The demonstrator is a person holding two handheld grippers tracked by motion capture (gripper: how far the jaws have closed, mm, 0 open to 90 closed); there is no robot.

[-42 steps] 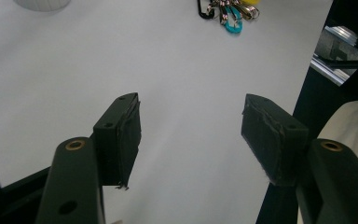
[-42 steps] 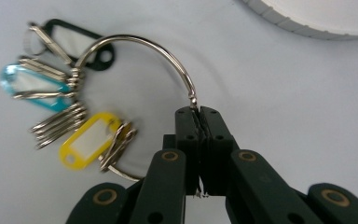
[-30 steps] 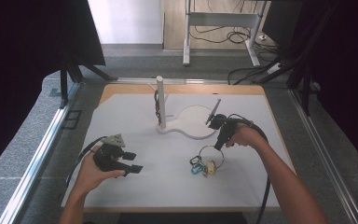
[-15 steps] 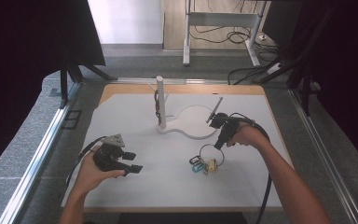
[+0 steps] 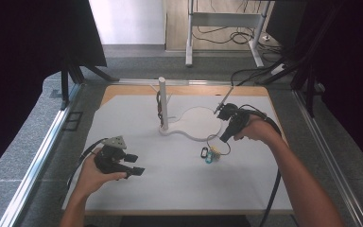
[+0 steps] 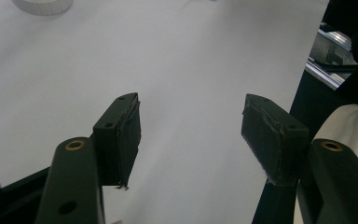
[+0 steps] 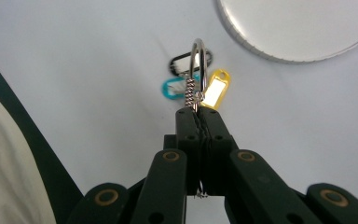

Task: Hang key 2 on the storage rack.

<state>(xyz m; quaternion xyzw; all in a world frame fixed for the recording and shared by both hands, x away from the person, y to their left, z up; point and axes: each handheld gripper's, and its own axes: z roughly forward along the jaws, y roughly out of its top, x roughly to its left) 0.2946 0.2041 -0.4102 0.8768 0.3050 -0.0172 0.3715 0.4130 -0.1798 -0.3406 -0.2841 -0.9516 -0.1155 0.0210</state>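
In the high view, the right tongs (image 5: 223, 139) are hanging right of centre over the white bench (image 5: 170, 189), the key ring (image 5: 216, 147) dangling below; the left tongs (image 5: 134, 164) are resting lower left. The left gripper view is showing those jaws gaping wide with nothing between them. The right gripper view is showing the jaws clamped on the ring's wire, with black, teal and yellow tags (image 7: 215, 89) trailing at centre and a white disc (image 7: 303, 28) at upper right.
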